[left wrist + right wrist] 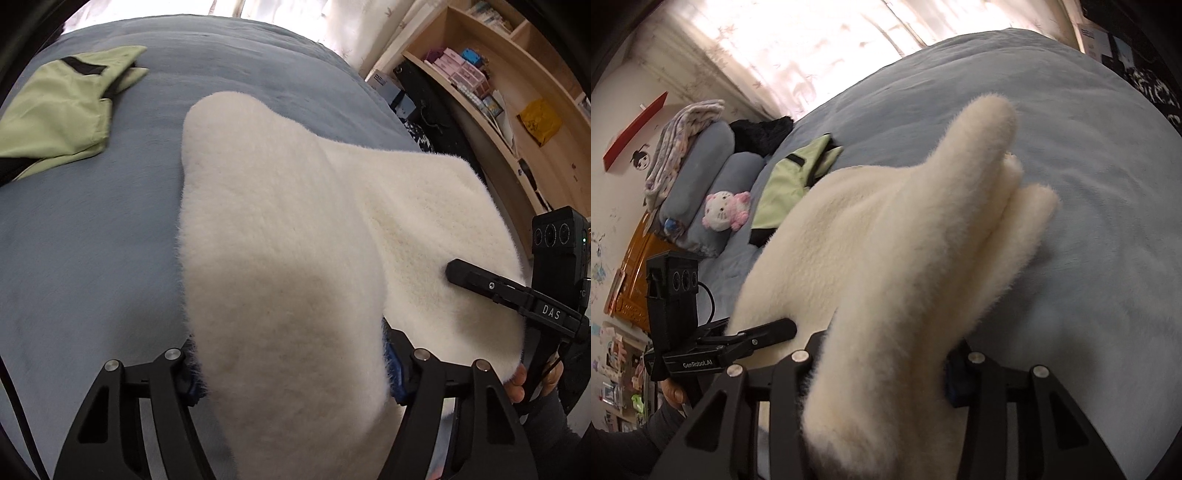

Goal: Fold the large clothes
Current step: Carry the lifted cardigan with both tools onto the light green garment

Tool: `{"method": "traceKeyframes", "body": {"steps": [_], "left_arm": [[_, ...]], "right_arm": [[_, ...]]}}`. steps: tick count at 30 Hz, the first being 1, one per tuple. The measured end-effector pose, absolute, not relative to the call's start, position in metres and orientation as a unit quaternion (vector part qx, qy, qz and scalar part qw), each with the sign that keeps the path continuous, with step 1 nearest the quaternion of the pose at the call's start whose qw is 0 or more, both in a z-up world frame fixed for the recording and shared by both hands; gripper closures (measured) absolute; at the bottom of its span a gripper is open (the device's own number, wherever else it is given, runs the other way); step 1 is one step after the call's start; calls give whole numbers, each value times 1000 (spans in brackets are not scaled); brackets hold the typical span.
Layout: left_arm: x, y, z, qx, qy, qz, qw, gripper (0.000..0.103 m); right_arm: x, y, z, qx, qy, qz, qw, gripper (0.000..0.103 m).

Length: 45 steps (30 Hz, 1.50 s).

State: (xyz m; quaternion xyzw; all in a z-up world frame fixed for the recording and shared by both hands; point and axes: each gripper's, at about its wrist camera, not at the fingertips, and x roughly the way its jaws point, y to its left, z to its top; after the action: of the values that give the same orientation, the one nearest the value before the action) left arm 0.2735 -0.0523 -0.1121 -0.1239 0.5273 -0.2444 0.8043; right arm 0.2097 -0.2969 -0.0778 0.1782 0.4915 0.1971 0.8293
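1. Left tongs (291,373) are clamped on a thick fold of the cream fleece garment (295,229), the fabric bunched between both blue-padded tips and spilling over them toward the camera.
2. Right tongs (882,369) have a fat roll of the same cream fleece garment (886,236) packed between the tips, and the pads press into it on either side.
3. The fleece drapes away from both sets of tongs and lies out across the blue bed cover (92,236), its far end rounded and resting on the cover.
4. From the right wrist view, the fleece rises in a ridge, with two fluffy layered ends poking out past it over the blue bed cover (1089,221).
5. A pale green garment (62,110) with black trim lies on the bed beyond the fleece, well apart from it in the left wrist view.
6. The right wrist view shows the pale green garment (786,188) partly hidden behind the fleece's edge.
7. Beyond the green piece, at the head of the bed, sit grey pillows (713,166) and a pink-and-white plush toy (726,210).
8. A wooden shelf unit (517,92) holding boxes stands off the bed's edge, beyond the fleece.
9. A person's fingers (517,384) show by the fleece's near corner, gripping the other handle.
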Motion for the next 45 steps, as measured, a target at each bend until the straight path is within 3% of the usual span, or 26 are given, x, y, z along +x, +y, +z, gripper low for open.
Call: {"method": "traceKeyframes", "body": {"steps": [15,27,33,38,41,45], "left_arm": [[240,111,-32,-148,479,-178,846,33],[381,266,17,-108,408,-130,897,33],[490,305,-11,-90,393,-129,906,33],[563,320,-88,-88,431,-129,889,32],[583,323,-140,-102,458,-120,875,22],[573,332,-145,-114,430,-138,885,21]], "right_arm": [[215,-139,-15,150,460,293,825,60],[386,-21,7,173,395,349,832,60],[485,10,-30,199,379,349,834,60],[553,21,-115,231,416,318,820,59],[571,20,-170,244,459,281,807,47],[566,12,-177,257,455,305,797,42]]}}
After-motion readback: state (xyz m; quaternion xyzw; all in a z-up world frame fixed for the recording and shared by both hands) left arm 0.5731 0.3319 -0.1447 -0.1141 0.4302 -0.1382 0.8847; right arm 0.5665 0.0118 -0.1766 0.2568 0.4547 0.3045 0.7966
